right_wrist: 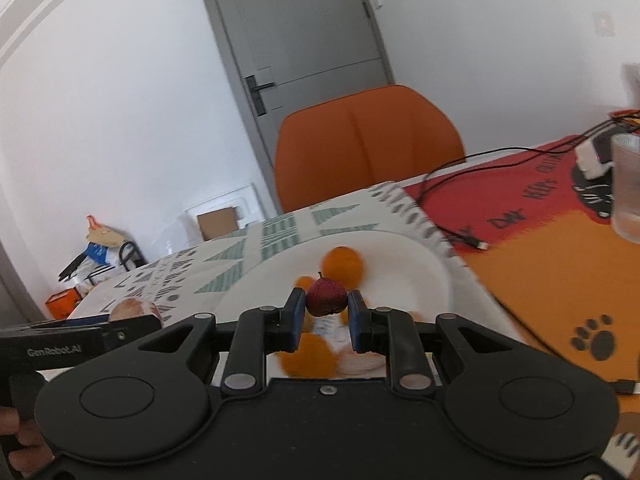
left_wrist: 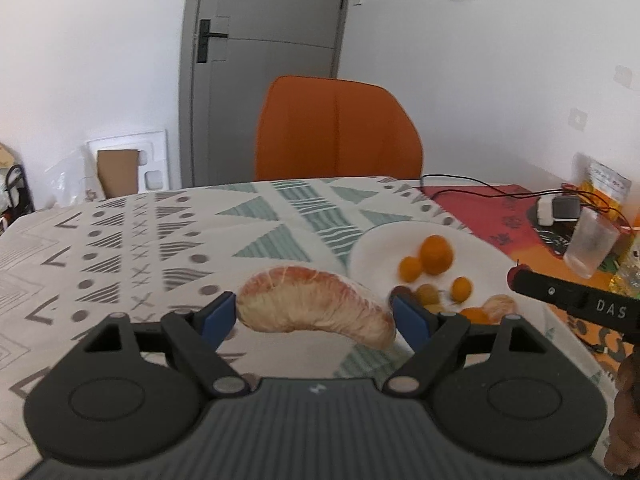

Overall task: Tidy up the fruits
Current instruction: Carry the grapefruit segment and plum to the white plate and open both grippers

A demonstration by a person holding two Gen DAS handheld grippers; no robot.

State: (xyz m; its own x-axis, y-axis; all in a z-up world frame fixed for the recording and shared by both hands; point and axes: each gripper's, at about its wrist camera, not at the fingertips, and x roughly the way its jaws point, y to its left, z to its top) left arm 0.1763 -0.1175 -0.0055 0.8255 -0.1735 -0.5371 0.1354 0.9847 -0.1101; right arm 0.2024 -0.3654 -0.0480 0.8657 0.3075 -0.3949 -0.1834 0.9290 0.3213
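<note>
My left gripper [left_wrist: 314,312] is shut on a large peeled pomelo segment [left_wrist: 316,310], pink and curved, held above the patterned tablecloth just left of the white plate [left_wrist: 480,240]. The plate holds a mandarin [left_wrist: 436,254], several small kumquats [left_wrist: 411,269] and a peeled citrus piece [left_wrist: 498,306]. My right gripper [right_wrist: 326,304] is shut on a small dark red fruit with a stem [right_wrist: 326,296], held over the plate [right_wrist: 412,276]. The right gripper's side shows at the right edge of the left wrist view [left_wrist: 576,302]. The pomelo segment also shows in the right wrist view [right_wrist: 134,308].
An orange chair [left_wrist: 338,130] stands behind the table. A red and orange mat [right_wrist: 560,248] lies to the right with a black cable [right_wrist: 452,172], a clear plastic cup [left_wrist: 590,244], a white charger [left_wrist: 558,208] and snack packets [left_wrist: 608,184].
</note>
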